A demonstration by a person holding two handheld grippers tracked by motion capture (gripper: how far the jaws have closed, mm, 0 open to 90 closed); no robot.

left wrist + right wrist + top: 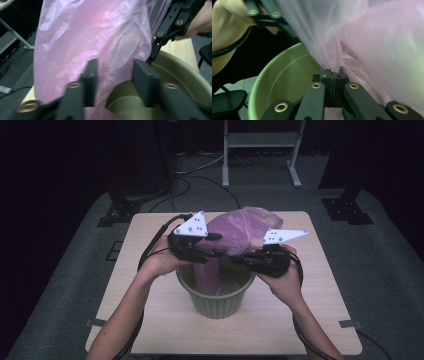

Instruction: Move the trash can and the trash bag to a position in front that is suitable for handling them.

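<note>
At frame centre, the right gripper [333, 75] pinches the pink bag [240, 232] above the green bin [216, 302]; the left gripper [115, 75], half-open (film between, not clamped), spreads its mouth for lining

Light wooden desk [150, 330], rounded corners, standing on grey carpet [65, 290]. Grey tape tabs at near left corner [95, 323] and near right corner [350, 323] of desk. White metal frame [260, 140] on floor far behind desk, centre-right. Black stand base [117, 212] far left, another black stand base [347, 207] far right. Black cables [200, 180] looping across floor beyond desk. Background dark.
</note>
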